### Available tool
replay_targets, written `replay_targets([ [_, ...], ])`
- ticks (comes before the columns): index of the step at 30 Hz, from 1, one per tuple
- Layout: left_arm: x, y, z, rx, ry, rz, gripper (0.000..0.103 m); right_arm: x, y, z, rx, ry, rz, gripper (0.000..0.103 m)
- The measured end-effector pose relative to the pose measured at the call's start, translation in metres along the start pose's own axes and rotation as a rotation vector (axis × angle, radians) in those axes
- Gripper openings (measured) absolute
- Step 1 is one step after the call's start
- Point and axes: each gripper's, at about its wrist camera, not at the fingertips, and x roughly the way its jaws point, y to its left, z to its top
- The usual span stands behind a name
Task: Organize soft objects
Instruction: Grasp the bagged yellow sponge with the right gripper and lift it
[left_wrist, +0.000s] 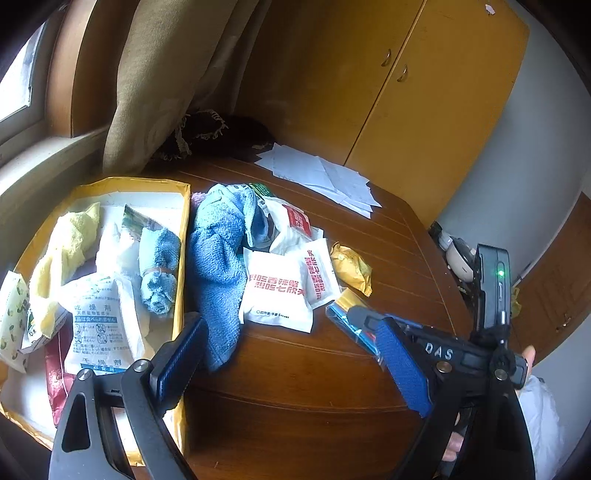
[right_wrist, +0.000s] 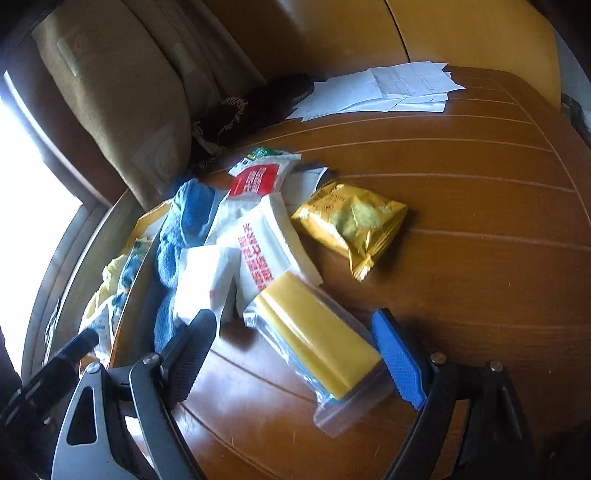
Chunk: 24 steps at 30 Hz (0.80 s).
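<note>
Both tongs are standing wide and holding nothing. Between the fingers of the right tongs (right_wrist: 295, 350) a yellow sponge in a clear bag (right_wrist: 317, 347) is lying on the wooden table (right_wrist: 480, 280). Just ahead of the left tongs (left_wrist: 291, 354) a blue towel (left_wrist: 218, 273) is lying beside the yellow box (left_wrist: 181, 258), which is sitting at their left finger and holding cloths and packets.

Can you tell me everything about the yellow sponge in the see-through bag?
The sponge is a long yellow block with a thin blue layer beneath, sealed in a clear, shiny plastic bag whose empty end sticks out toward the camera. It lies flat on the brown wooden table. Its far end touches a white packet with red writing. The right gripper is open, one finger on each side, not squeezing it.
</note>
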Motion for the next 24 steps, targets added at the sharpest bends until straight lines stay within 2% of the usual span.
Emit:
replay_targets([
  [5, 0.004, -0.004, 0.001, 0.006, 0.017, -0.013, 0.094, -0.004, 0.011, -0.012, -0.062, -0.01, -0.057, 0.086],
  [6, 0.004, -0.005, 0.001, 0.01, 0.02, -0.018, 0.094, -0.005, 0.014, -0.013, -0.071, -0.021, -0.049, 0.082],
  [8, 0.006, -0.008, 0.003, 0.018, 0.026, -0.017, 0.094, -0.003, 0.016, -0.013, -0.076, -0.022, -0.054, 0.074],
  [10, 0.009, -0.01, 0.005, 0.031, 0.036, -0.004, 0.094, 0.001, 0.014, -0.013, -0.069, -0.011, -0.066, 0.057],
  [13, 0.02, -0.016, 0.007, 0.057, 0.06, 0.003, 0.094, 0.004, 0.004, -0.014, -0.041, -0.006, -0.071, 0.039],
  [16, 0.041, -0.022, 0.011, 0.1, 0.113, 0.056, 0.094, 0.001, -0.003, -0.013, -0.009, -0.016, -0.03, 0.034],
  [19, 0.064, -0.024, 0.016, 0.113, 0.161, 0.102, 0.094, -0.001, -0.01, -0.013, 0.015, -0.04, -0.011, 0.033],
  [24, 0.091, -0.022, 0.026, 0.118, 0.18, 0.145, 0.094, -0.004, -0.019, -0.014, 0.067, -0.061, 0.02, 0.032],
])
